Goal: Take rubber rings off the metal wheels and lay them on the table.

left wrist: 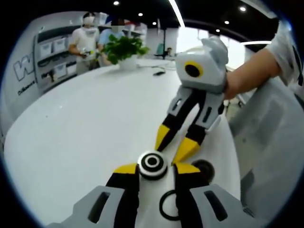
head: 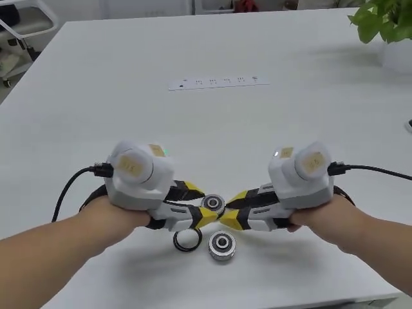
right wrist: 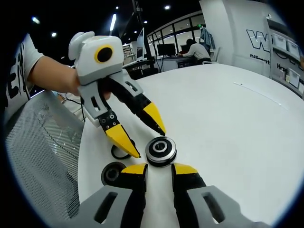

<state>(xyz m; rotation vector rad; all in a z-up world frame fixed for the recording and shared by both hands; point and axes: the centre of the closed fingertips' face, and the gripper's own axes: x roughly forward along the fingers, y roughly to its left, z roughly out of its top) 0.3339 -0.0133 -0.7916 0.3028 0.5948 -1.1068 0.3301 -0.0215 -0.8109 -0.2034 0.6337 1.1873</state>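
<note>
A metal wheel (head: 212, 203) with a dark rubber rim sits between the tips of both grippers. My left gripper (head: 209, 206) has a yellow tip on each side of this wheel (left wrist: 152, 164) and is shut on it. My right gripper (head: 225, 211) faces it from the other side, jaws apart, tips just short of the wheel (right wrist: 160, 150). Nearer me on the table lie a loose black rubber ring (head: 174, 241) and a second wheel (head: 221, 246). In the left gripper view the right gripper (left wrist: 173, 149) points in from above.
A white power strip (head: 217, 82) lies mid-table, far from the work. A potted plant (head: 386, 22) stands at the back right corner. The table's near edge (head: 257, 302) runs just below the second wheel. A mesh chair back (right wrist: 38, 156) is beside the table.
</note>
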